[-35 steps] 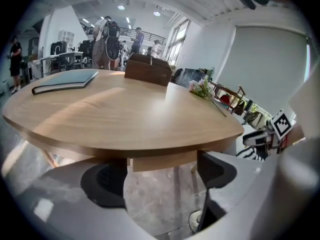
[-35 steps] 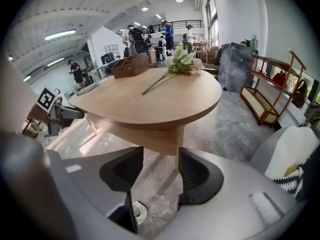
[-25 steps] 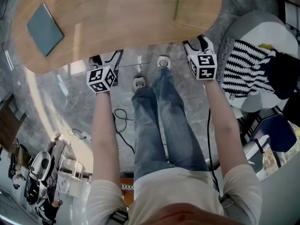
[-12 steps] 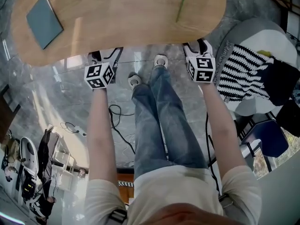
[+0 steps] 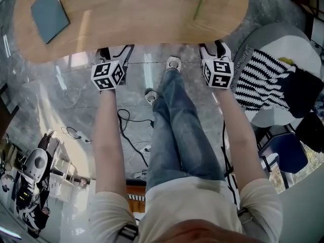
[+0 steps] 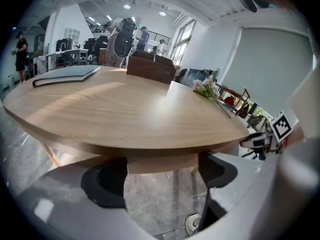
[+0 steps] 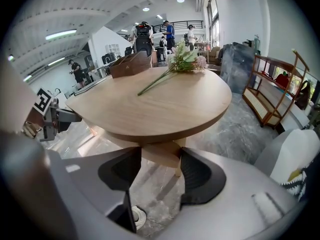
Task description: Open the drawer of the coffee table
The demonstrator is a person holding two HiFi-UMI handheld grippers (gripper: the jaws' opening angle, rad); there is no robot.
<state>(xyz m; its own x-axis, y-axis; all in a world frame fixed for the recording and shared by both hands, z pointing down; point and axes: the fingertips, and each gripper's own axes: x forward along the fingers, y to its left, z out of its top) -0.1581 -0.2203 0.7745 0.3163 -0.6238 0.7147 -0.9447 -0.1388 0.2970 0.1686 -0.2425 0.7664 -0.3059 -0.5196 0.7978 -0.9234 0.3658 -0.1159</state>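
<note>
Since 1 s ago, both grippers have edged up to the near rim of the coffee table (image 5: 136,14). Left gripper (image 5: 114,54): jaws wide apart, holding nothing, with the under-top drawer panel (image 6: 160,164) framed between them. Right gripper (image 5: 213,49): likewise spread and empty, level with the tabletop's underside. 1 book (image 5: 49,13) lies on top.

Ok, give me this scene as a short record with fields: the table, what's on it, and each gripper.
table: oval, wooden top
on the table: book, flower stem, brown box
left gripper: open, at the table's near edge, holding nothing
right gripper: open, at the near edge, holding nothing
under the top: wooden panel seen between the left jaws, maybe the drawer front; nothing pulled out
</note>
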